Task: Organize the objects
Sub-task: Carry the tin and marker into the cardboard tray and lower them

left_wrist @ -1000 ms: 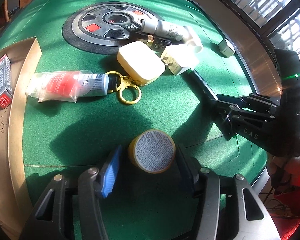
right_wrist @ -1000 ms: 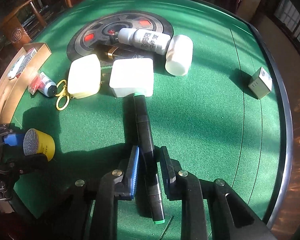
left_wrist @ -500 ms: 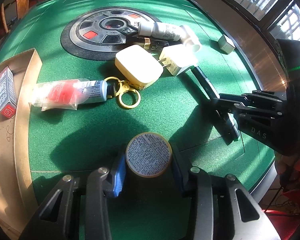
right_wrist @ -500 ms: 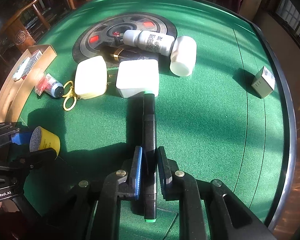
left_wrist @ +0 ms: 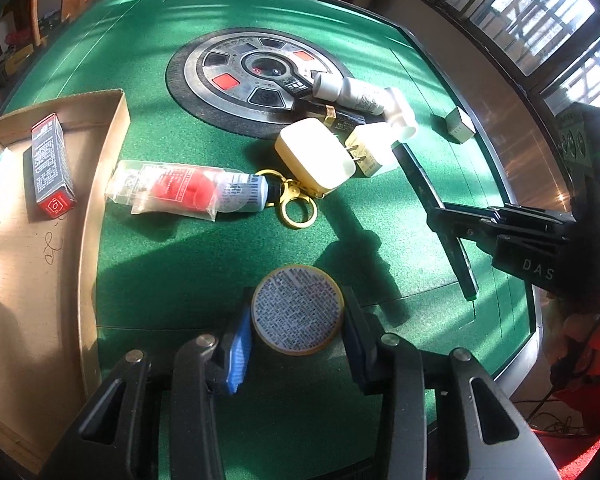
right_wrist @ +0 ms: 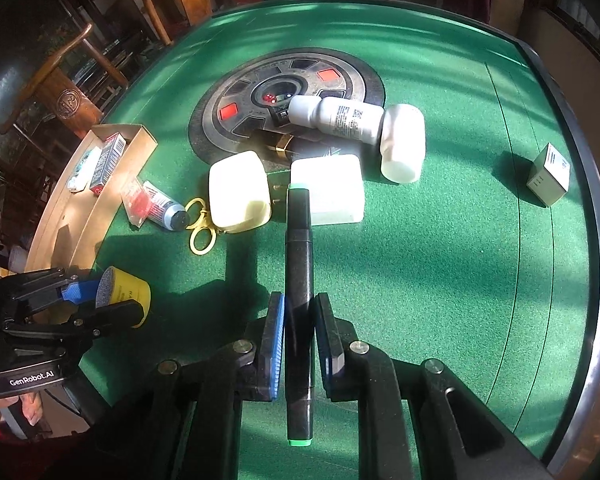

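Observation:
My left gripper [left_wrist: 296, 312] is shut on a small yellow tin [left_wrist: 297, 309] with a printed grey base, held just above the green table; it also shows in the right wrist view [right_wrist: 124, 294]. My right gripper [right_wrist: 298, 320] is shut on a black marker [right_wrist: 299, 276] with green ends, which also shows in the left wrist view [left_wrist: 432, 196]. Its far tip lies by a white charger [right_wrist: 327, 190]. A cream case [right_wrist: 239, 192] with a gold keyring [right_wrist: 200, 232], a tube in a plastic bag [left_wrist: 180, 192] and two white bottles [right_wrist: 336, 118] lie beyond.
An open cardboard box [left_wrist: 36, 248] at the left table edge holds a small red and grey carton [left_wrist: 52, 170]. A round grey console [left_wrist: 256, 76] sits in the table's middle. A small grey cube box [right_wrist: 550, 180] stands near the right rim.
Both grippers have closed on their objects: the left on the yellow tin, the right on the marker. The marker has been drawn back from the charger. The left gripper has turned toward the cardboard box.

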Action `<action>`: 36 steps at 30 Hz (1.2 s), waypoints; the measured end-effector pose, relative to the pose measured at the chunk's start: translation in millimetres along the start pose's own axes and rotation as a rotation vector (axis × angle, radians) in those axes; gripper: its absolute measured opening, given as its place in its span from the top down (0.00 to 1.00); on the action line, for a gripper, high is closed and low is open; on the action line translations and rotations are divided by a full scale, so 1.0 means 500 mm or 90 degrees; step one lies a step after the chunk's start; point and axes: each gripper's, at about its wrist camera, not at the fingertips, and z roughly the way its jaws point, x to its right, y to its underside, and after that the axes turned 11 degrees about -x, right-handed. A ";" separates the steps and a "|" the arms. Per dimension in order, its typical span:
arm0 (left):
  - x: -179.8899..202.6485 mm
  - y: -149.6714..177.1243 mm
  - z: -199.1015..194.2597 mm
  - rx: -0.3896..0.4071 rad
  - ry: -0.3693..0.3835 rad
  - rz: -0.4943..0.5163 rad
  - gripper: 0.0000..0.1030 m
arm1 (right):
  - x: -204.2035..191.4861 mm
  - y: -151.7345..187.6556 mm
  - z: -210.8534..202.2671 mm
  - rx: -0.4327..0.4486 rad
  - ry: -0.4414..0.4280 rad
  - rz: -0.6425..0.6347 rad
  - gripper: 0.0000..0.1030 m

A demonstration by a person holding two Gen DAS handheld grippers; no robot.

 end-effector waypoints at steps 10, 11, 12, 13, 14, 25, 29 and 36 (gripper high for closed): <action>-0.082 0.009 -0.059 0.033 -0.012 -0.067 0.62 | -0.101 -0.046 0.003 0.005 -0.028 -0.065 0.85; -0.093 0.010 -0.065 0.036 -0.014 -0.075 0.62 | -0.113 -0.051 0.003 0.005 -0.032 -0.072 0.84; -0.103 0.012 -0.071 0.041 -0.016 -0.084 0.62 | -0.126 -0.055 0.004 0.005 -0.037 -0.080 0.84; -0.114 0.014 -0.078 0.046 -0.018 -0.092 0.62 | -0.139 -0.061 0.005 0.004 -0.044 -0.086 0.84; -0.125 0.017 -0.085 0.050 -0.021 -0.100 0.62 | -0.152 -0.066 0.005 0.003 -0.052 -0.093 0.84; -0.284 0.070 -0.135 0.078 -0.038 -0.221 0.62 | -0.318 -0.114 0.033 -0.027 -0.115 -0.175 0.84; -0.339 0.086 -0.144 0.083 -0.050 -0.256 0.62 | -0.383 -0.131 0.046 -0.048 -0.156 -0.199 0.84; -0.413 0.090 -0.143 0.073 -0.085 -0.268 0.62 | -0.458 -0.165 0.087 -0.089 -0.173 -0.202 0.84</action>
